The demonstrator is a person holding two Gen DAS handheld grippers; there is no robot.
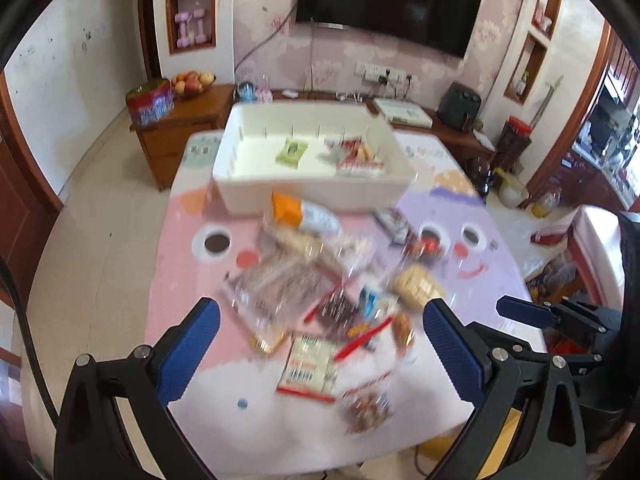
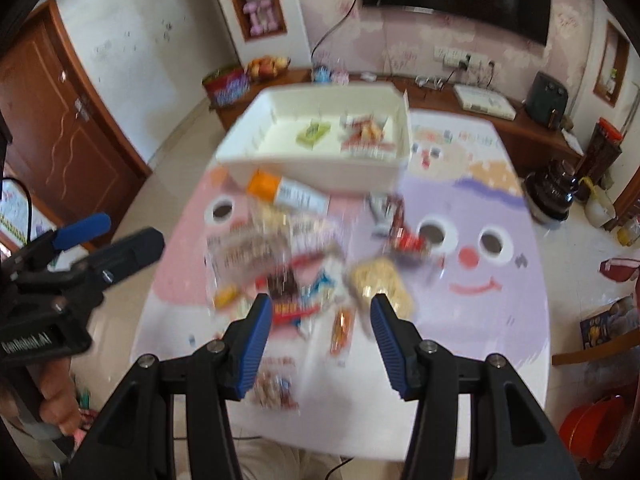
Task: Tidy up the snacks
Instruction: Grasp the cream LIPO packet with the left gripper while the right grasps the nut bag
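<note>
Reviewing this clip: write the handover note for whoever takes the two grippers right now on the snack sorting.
Left gripper: open, empty, above the near snack pile.
Right gripper: open, empty, above the same pile.
White rectangular plastic bin at the table's far side holds a green packet and red-and-white packets.
Done: those few packets binned.
Left: the loose pile on the pastel cartoon tablecloth, including the orange-and-white pouch beside the bin; images are blurred.

White bin (image 1: 312,190); pink-and-lilac cartoon-face tablecloth (image 1: 492,280); blue gripper pads (image 2: 256,344); orange-capped packet (image 2: 288,191)
</note>
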